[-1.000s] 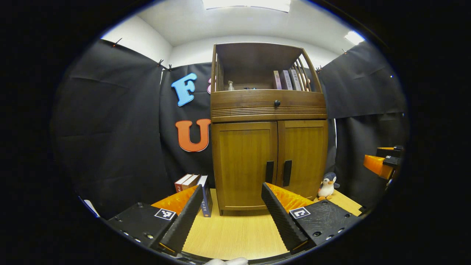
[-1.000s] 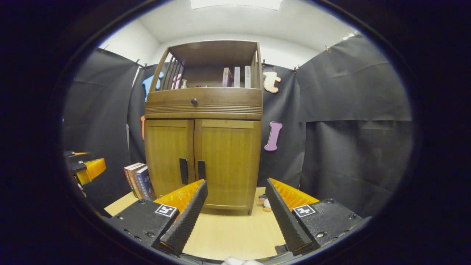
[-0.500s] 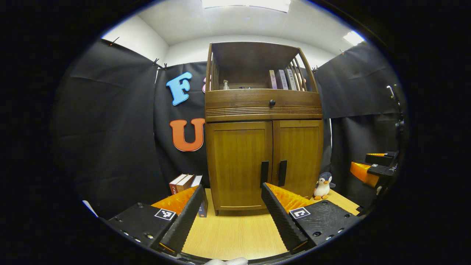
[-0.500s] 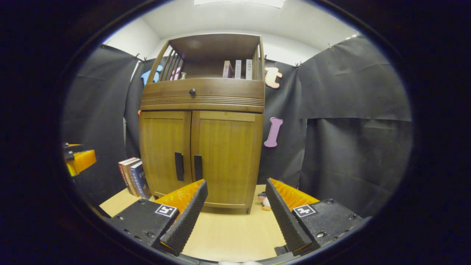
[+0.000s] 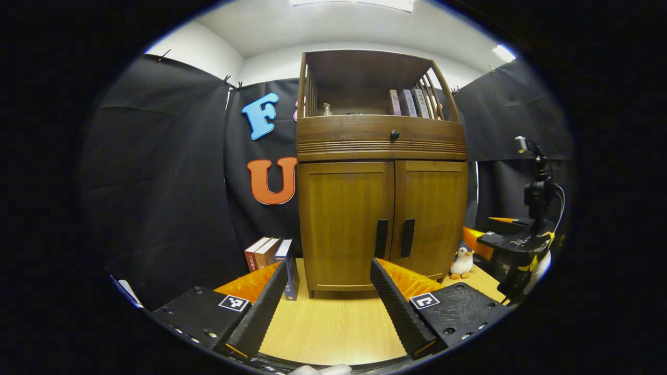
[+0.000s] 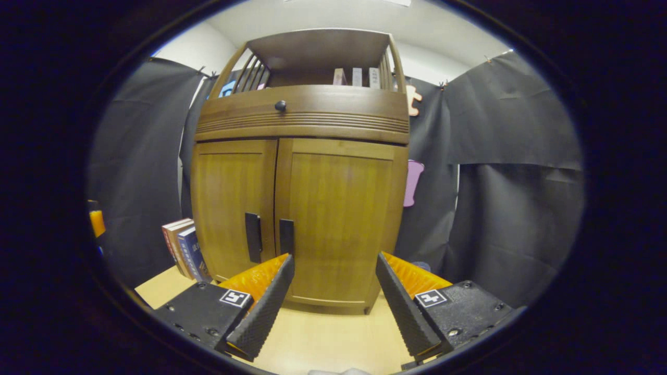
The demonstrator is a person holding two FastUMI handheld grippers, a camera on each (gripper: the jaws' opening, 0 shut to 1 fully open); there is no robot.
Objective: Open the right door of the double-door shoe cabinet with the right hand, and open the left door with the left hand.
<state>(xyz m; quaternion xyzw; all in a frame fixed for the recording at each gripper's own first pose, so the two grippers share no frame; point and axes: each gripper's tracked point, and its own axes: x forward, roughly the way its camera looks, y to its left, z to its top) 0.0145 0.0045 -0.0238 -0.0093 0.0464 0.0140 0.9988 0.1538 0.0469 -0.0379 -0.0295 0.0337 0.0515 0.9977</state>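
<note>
The shoe cabinet stands upright on the wooden tabletop with both doors closed. In the left gripper view the left tongs are spread wide, pinching nothing, and point at the left door, well short of its dark handle. In the right gripper view the right tongs are likewise spread and bare, near the right door, whose handle sits just above one fingertip. Books lean left of the cabinet; a toy penguin stands at its right
</note>
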